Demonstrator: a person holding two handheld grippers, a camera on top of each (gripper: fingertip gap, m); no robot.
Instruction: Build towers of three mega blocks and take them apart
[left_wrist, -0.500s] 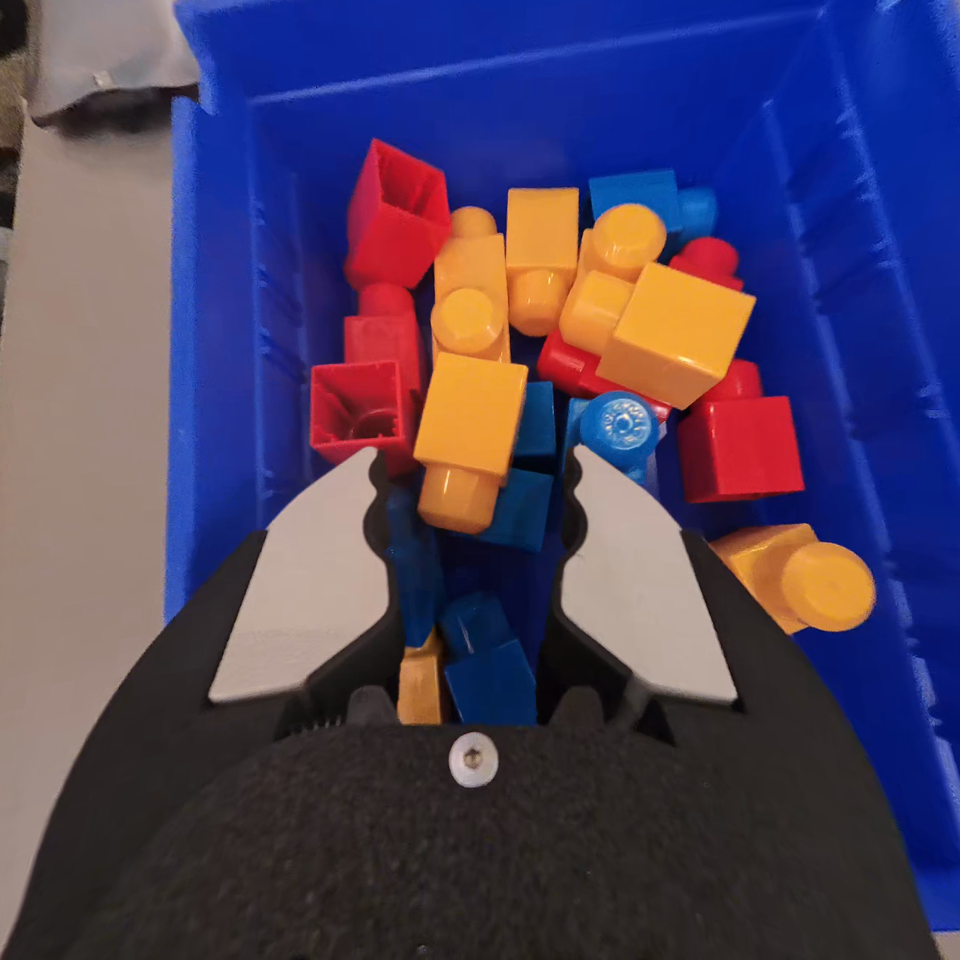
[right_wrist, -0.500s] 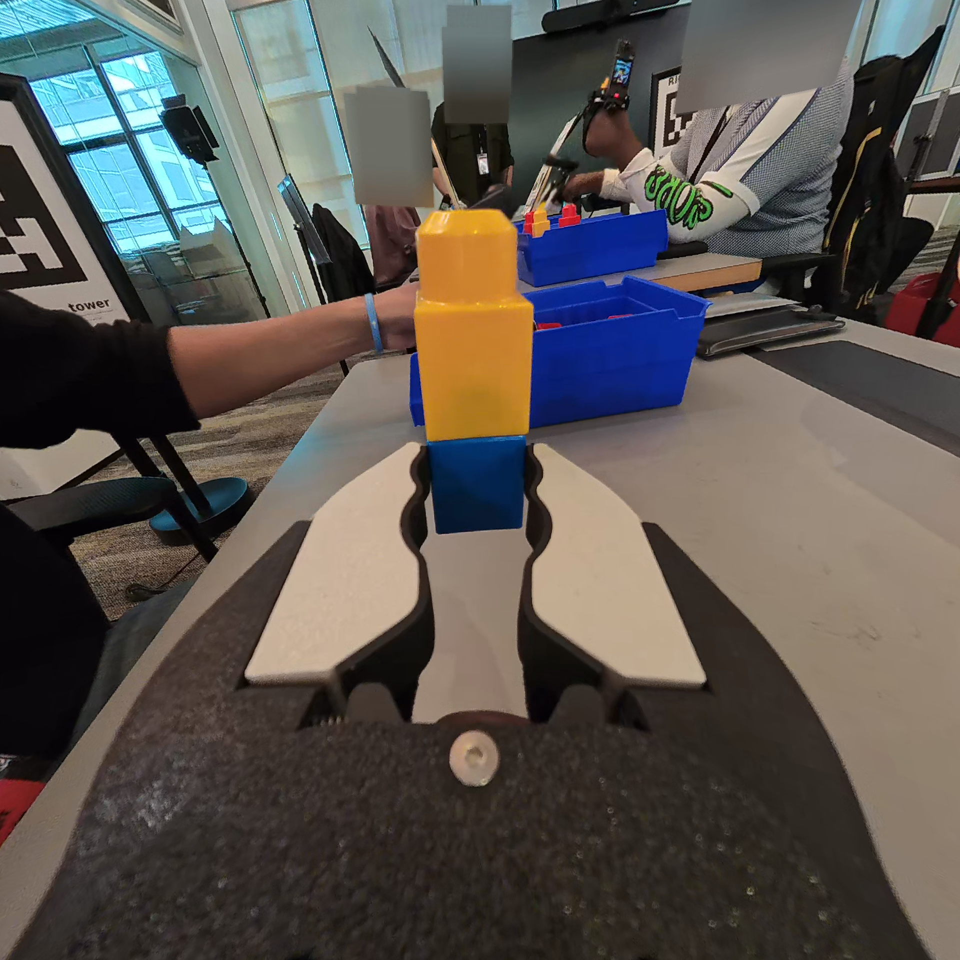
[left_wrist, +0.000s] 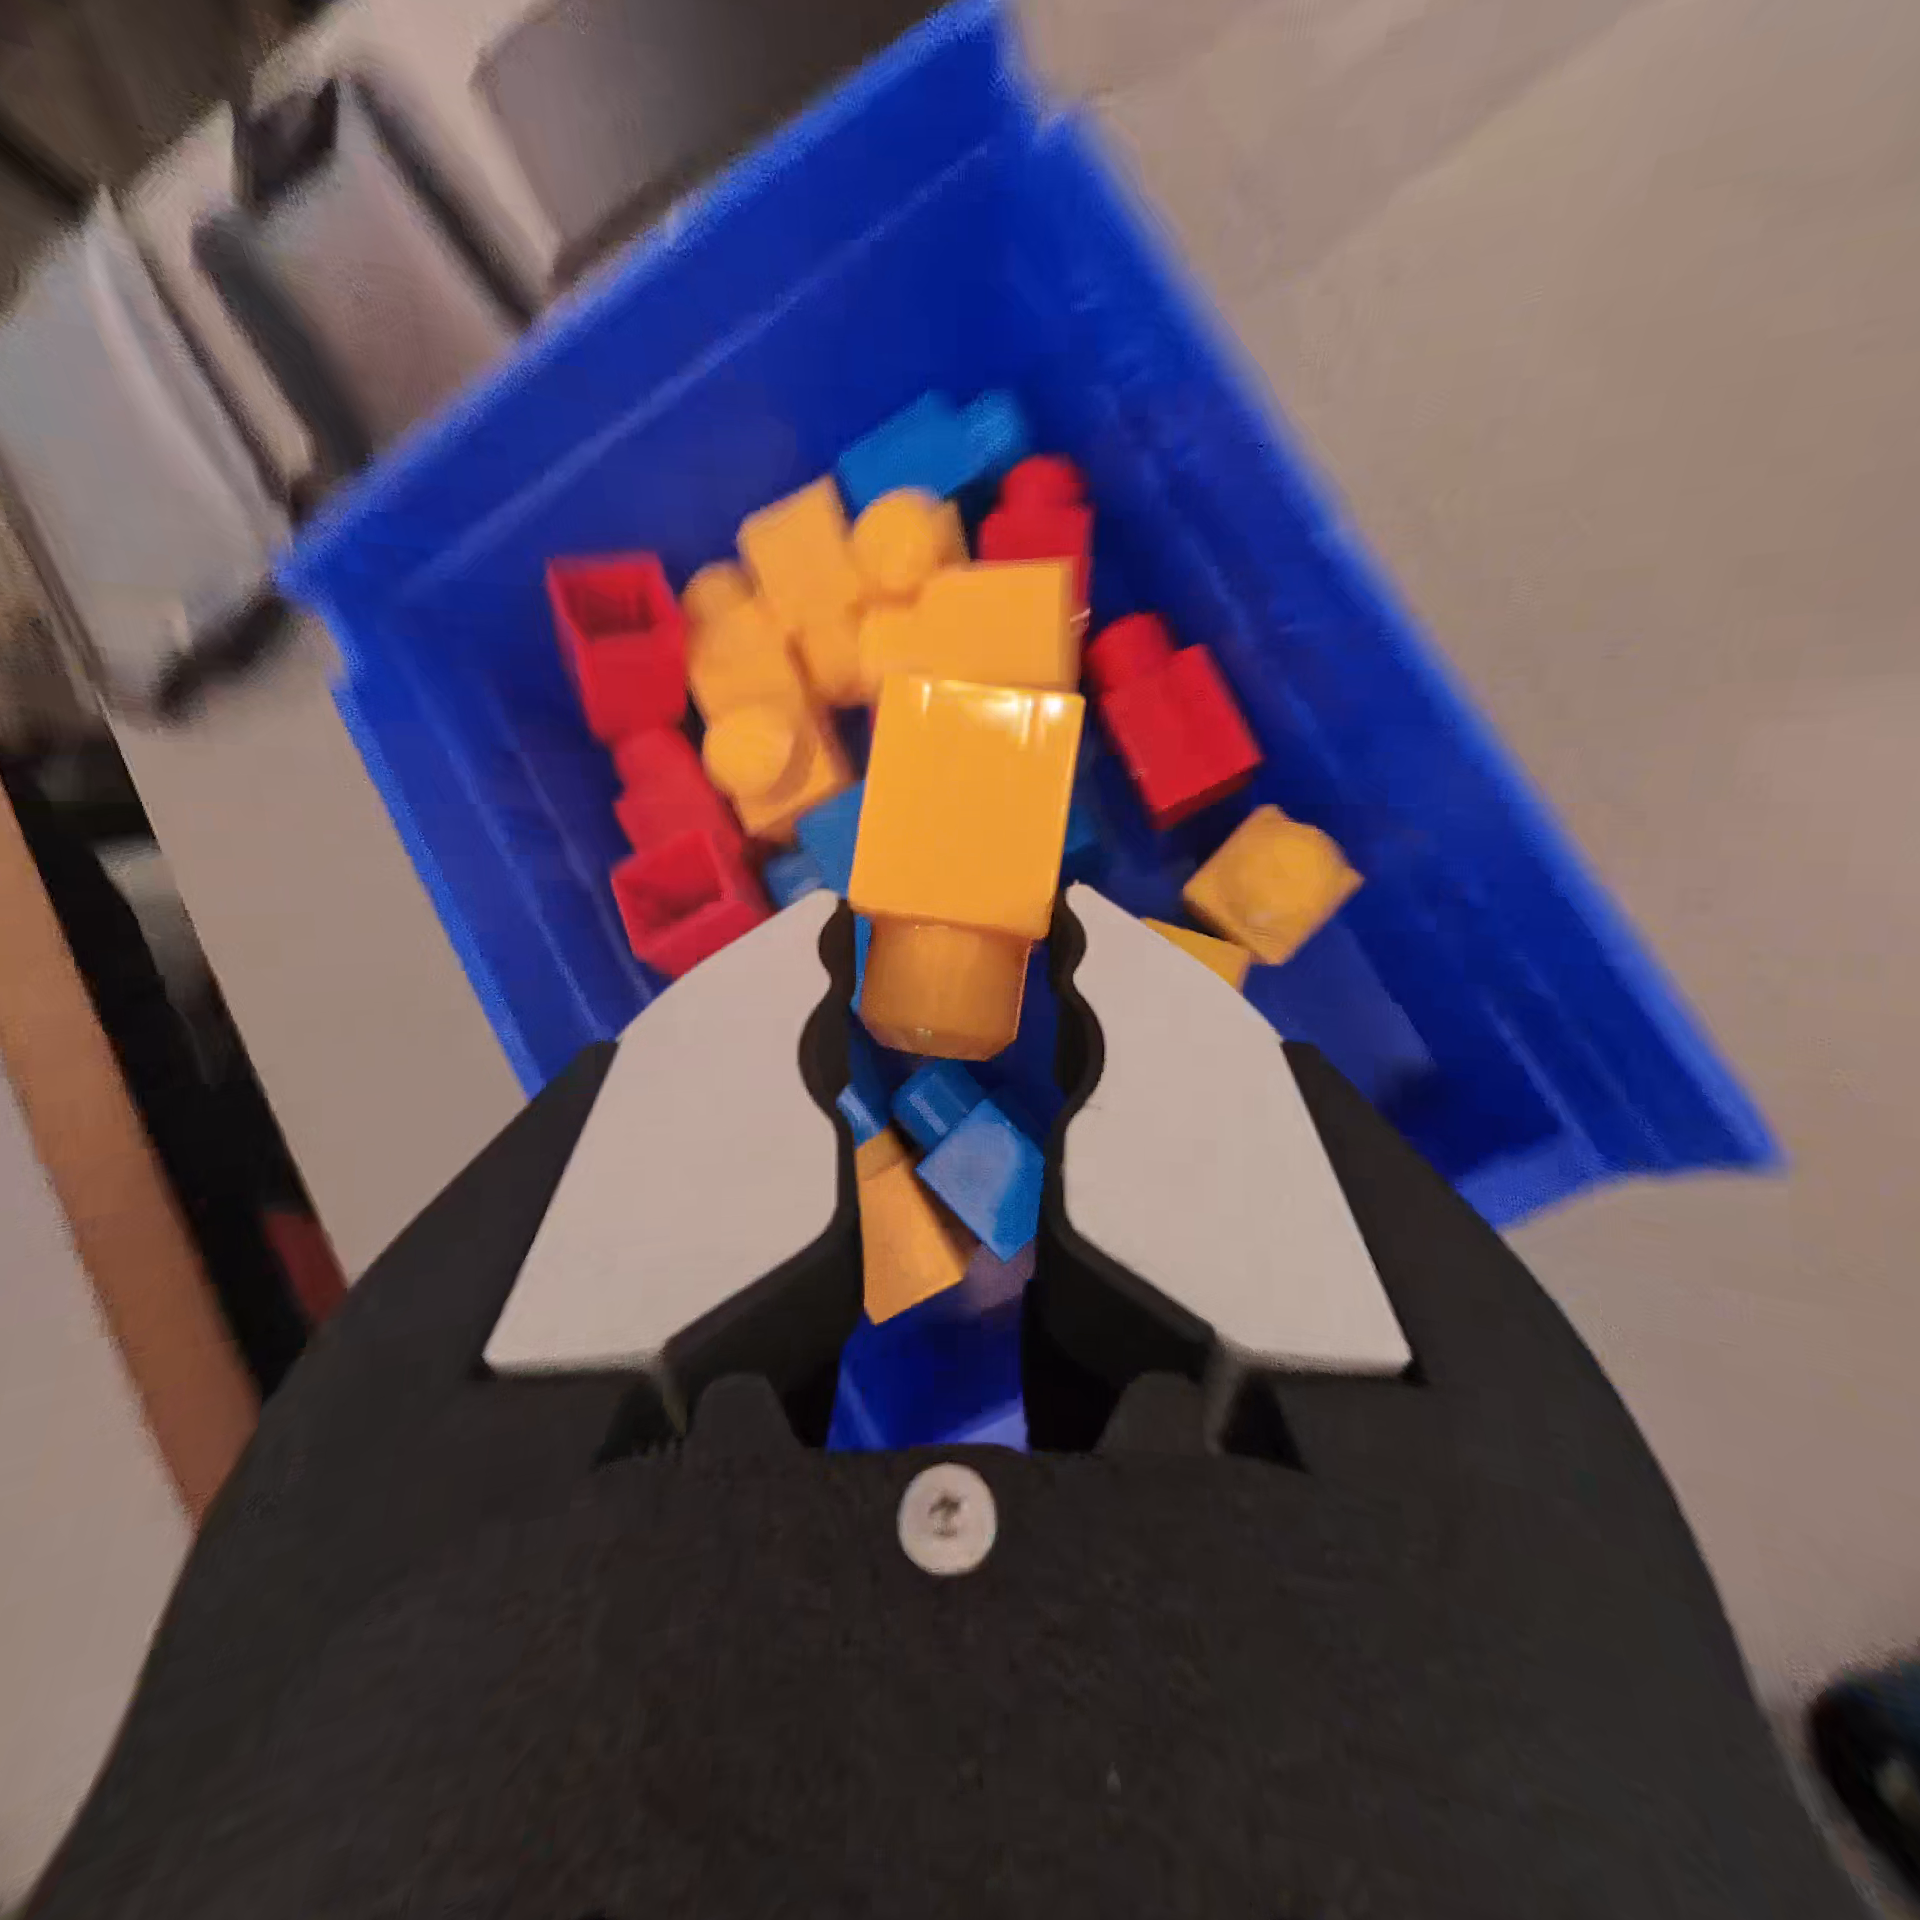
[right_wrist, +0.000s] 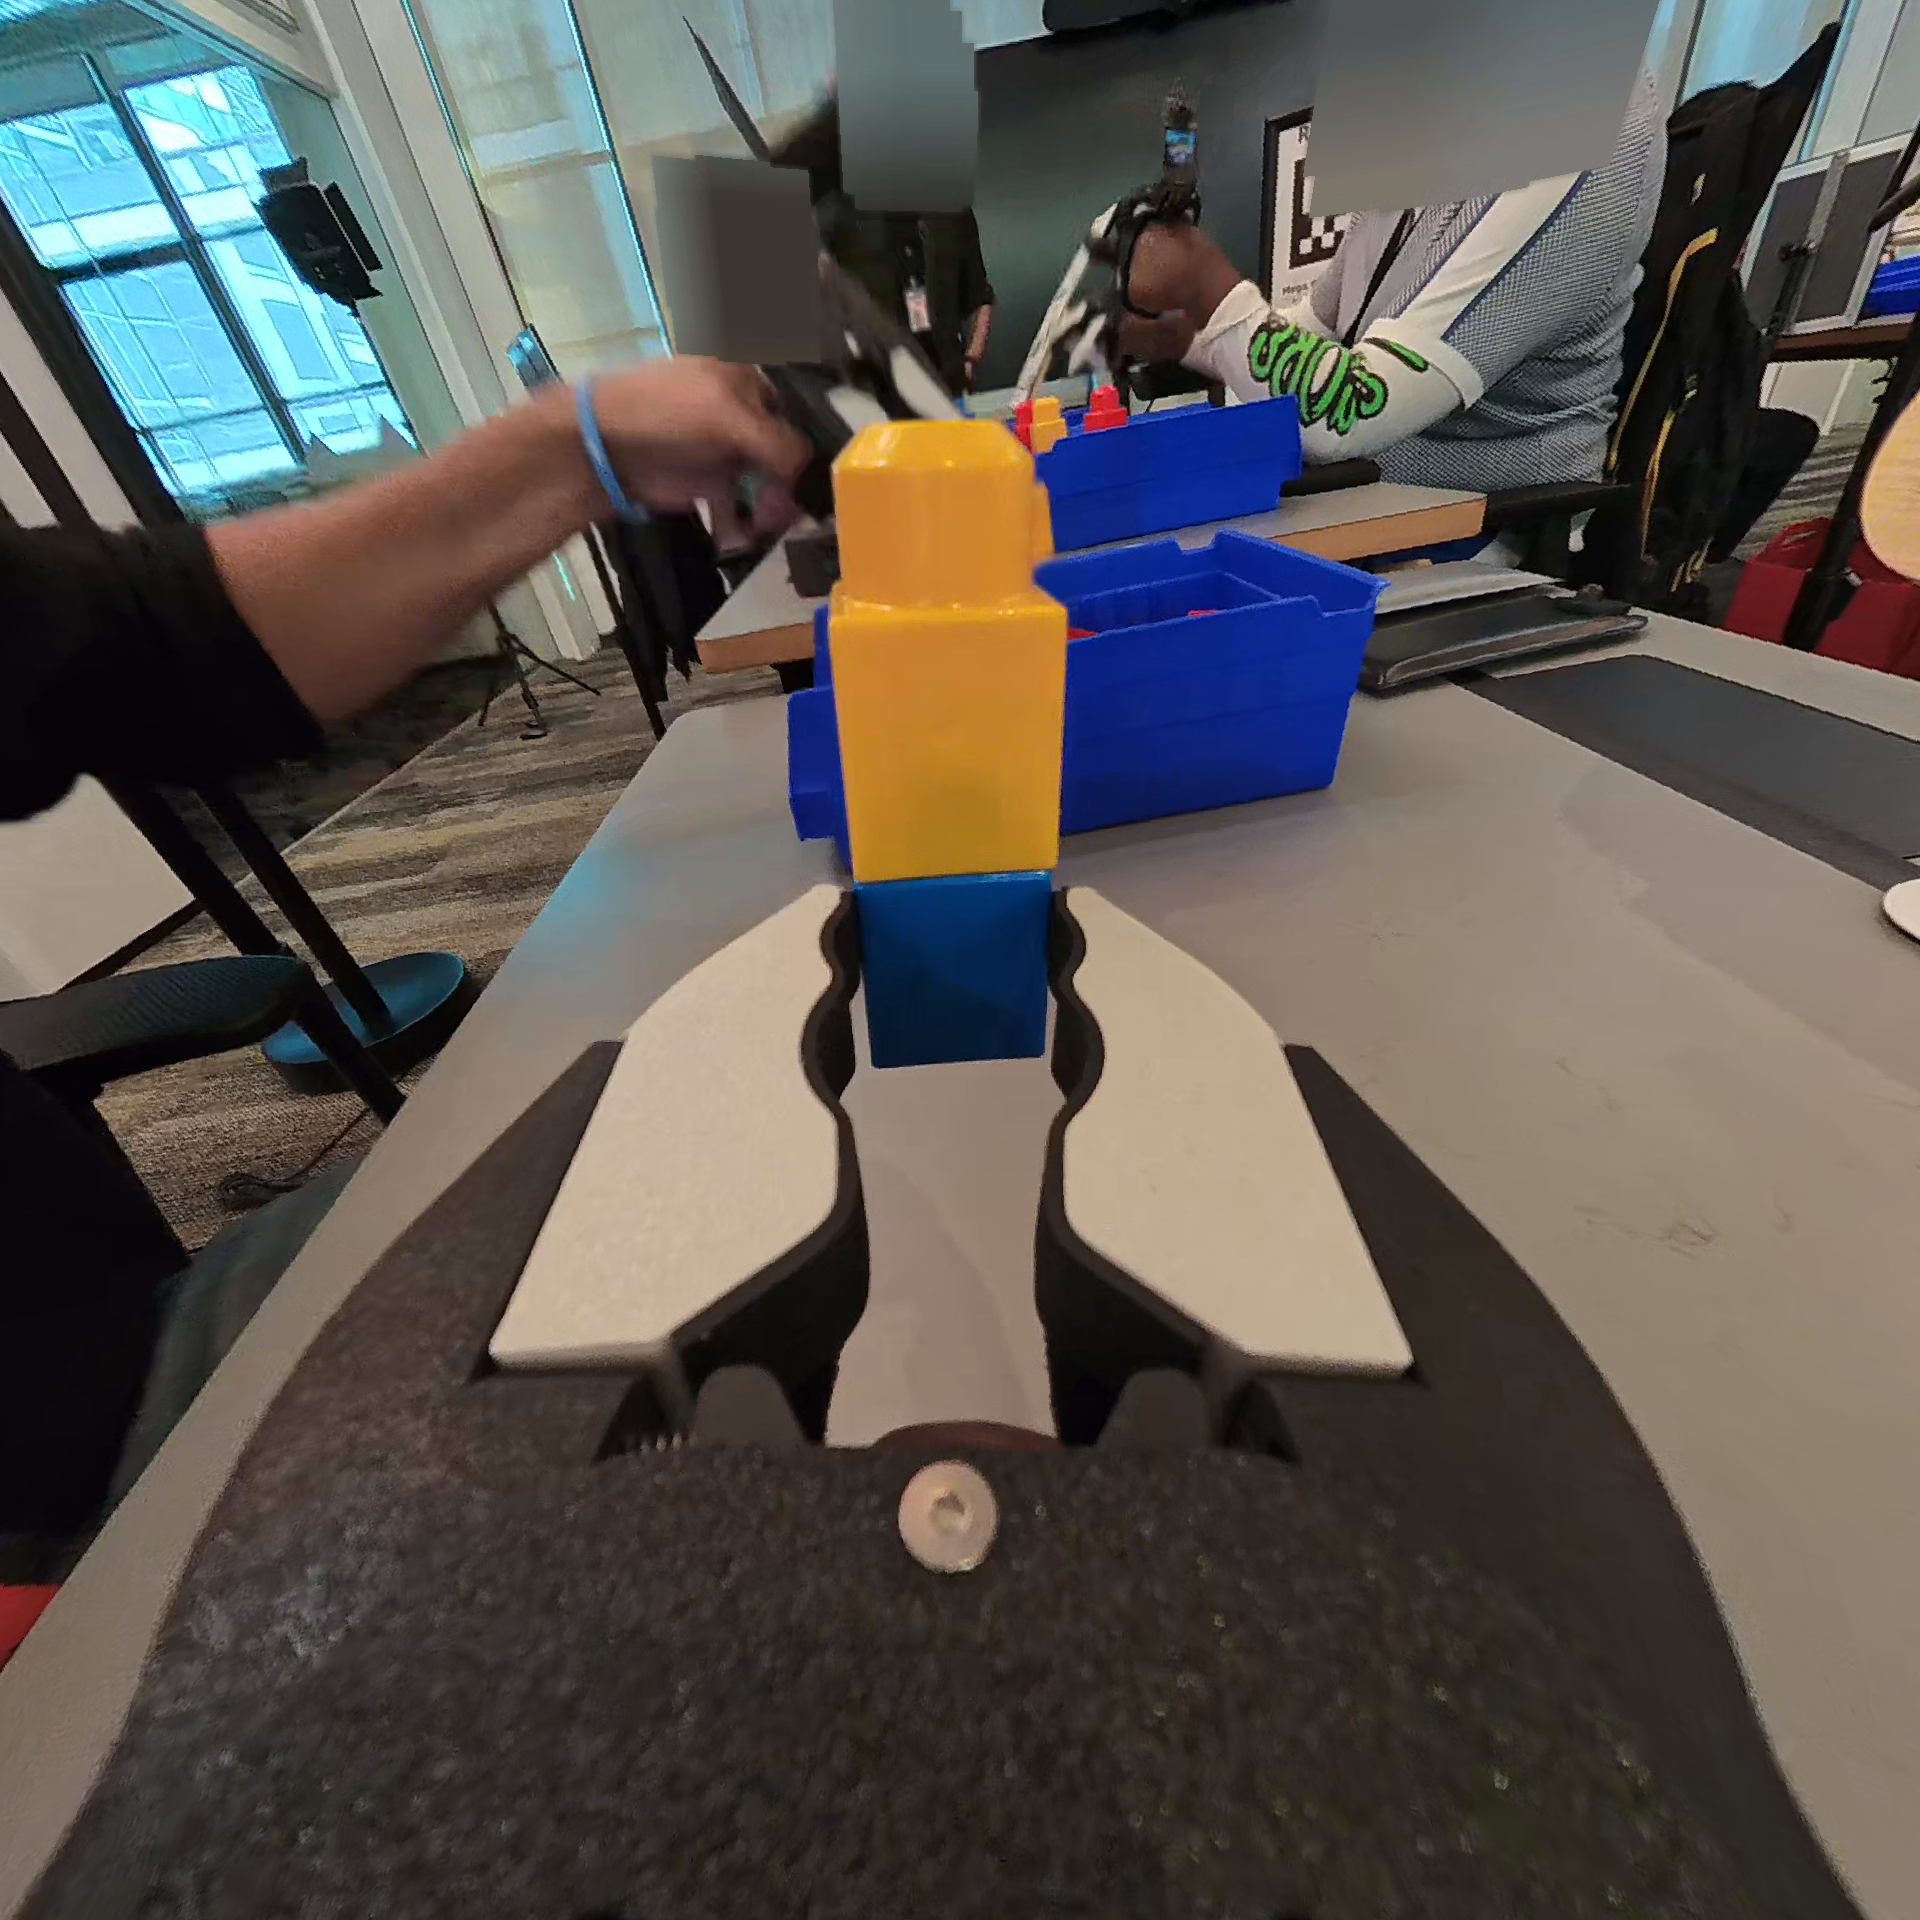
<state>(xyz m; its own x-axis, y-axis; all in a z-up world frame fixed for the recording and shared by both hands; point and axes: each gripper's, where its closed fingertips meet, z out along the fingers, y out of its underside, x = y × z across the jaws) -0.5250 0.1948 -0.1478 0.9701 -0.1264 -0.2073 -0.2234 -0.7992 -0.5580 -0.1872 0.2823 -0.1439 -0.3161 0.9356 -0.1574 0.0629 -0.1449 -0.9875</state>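
Grey tabletop (right_wrist: 1455, 987) fills the right and middle of the right wrist view, with a blue bin (right_wrist: 1195, 707) standing on it just above centre. From the left wrist view, the same bin (left_wrist: 1403, 779) stretches from the upper left to the lower right of the blurred frame, holding a loose heap of red, yellow and blue blocks (left_wrist: 790, 665). At the centre of the right wrist view, the right gripper (right_wrist: 951, 971) is clamped on the blue block (right_wrist: 951, 971), which sits on the table with a yellow block (right_wrist: 945, 748) stacked upright on top. The left gripper (left_wrist: 951, 935) pinches the stud of another yellow block (left_wrist: 961, 810) at the centre of its frame, in front of the heap.
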